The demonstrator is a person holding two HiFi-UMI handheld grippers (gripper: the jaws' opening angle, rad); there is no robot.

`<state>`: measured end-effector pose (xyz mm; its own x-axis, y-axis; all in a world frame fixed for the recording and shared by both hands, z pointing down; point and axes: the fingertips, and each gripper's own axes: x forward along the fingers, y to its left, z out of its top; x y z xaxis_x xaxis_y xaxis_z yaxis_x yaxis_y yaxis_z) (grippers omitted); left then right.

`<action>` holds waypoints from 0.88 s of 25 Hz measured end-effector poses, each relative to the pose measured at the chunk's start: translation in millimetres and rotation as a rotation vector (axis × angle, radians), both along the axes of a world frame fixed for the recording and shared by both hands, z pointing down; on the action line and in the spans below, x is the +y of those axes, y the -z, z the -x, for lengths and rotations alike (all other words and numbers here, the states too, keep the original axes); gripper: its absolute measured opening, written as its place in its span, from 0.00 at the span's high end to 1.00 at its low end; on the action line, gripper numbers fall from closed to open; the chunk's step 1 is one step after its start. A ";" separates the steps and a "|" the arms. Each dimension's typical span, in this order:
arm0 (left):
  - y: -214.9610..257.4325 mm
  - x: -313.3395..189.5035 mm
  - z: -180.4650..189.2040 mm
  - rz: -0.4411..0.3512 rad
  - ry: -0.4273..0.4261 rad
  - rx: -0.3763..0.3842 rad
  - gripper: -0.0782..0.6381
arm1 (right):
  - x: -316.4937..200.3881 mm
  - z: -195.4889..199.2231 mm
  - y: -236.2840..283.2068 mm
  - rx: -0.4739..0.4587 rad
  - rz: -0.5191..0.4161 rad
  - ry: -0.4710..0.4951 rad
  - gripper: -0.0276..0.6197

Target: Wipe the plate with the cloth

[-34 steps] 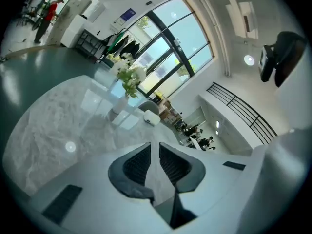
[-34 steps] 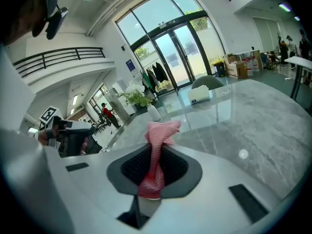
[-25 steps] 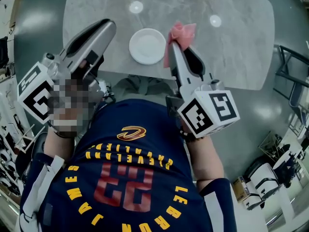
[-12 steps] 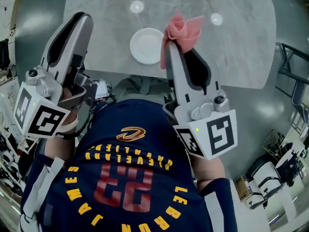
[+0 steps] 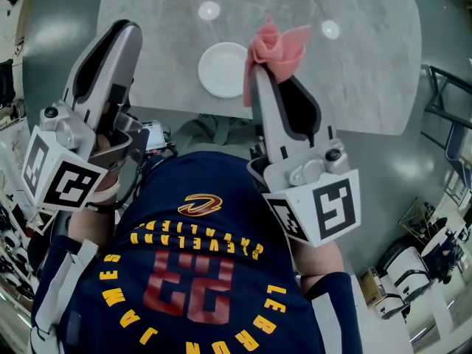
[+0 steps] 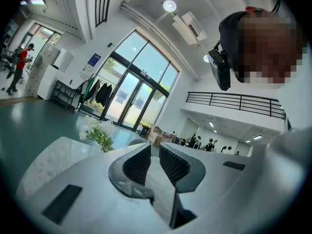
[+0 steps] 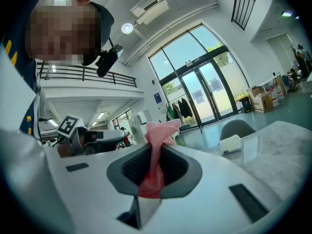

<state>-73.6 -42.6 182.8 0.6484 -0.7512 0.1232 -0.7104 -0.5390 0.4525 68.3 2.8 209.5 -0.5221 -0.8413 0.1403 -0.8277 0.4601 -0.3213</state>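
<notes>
A white plate lies empty on the marble table, close to its near edge. My right gripper is raised off the table to the plate's right, pointing up and shut on a pink cloth that sticks out above its tips. In the right gripper view the cloth is pinched between the jaws of the right gripper. My left gripper is raised at the left, well away from the plate. In its own view the left gripper stands shut with nothing held.
Two bright light reflections show on the far part of the table. In the right gripper view a white tissue box sits on the table with a grey chair behind it. A vase of flowers shows in the left gripper view.
Over the last second both grippers rose and tilted upward, lifting the cloth higher above the table. In the last half second almost nothing moved.
</notes>
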 end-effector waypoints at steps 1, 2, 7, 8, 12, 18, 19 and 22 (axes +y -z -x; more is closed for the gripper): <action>-1.2 0.5 -0.3 0.003 -0.001 -0.001 0.81 | 0.4 -0.6 -1.1 0.000 0.002 -0.001 0.90; -2.4 1.0 -0.2 0.008 -0.001 -0.001 0.81 | 0.5 -1.1 -1.8 0.000 0.005 -0.002 0.90; -3.5 3.3 -1.7 0.025 -0.002 0.001 0.81 | 1.2 -3.7 -0.1 0.000 0.013 -0.007 0.90; -3.5 3.8 -1.9 0.025 -0.004 0.001 0.81 | 1.5 -3.4 -0.1 0.000 0.013 -0.007 0.90; -2.6 2.7 -4.0 0.017 -0.008 -0.005 0.81 | 1.5 -3.8 -1.7 0.001 0.014 -0.008 0.90; -7.9 6.5 0.5 0.030 -0.002 -0.005 0.81 | 3.8 -1.1 -3.5 -0.003 0.012 -0.008 0.90; -7.4 7.4 1.1 0.032 -0.002 -0.006 0.81 | 4.4 -0.2 -2.1 -0.003 0.011 -0.008 0.90; -5.1 9.8 1.9 0.036 -0.002 -0.007 0.81 | 6.5 1.9 1.3 -0.001 0.013 -0.004 0.90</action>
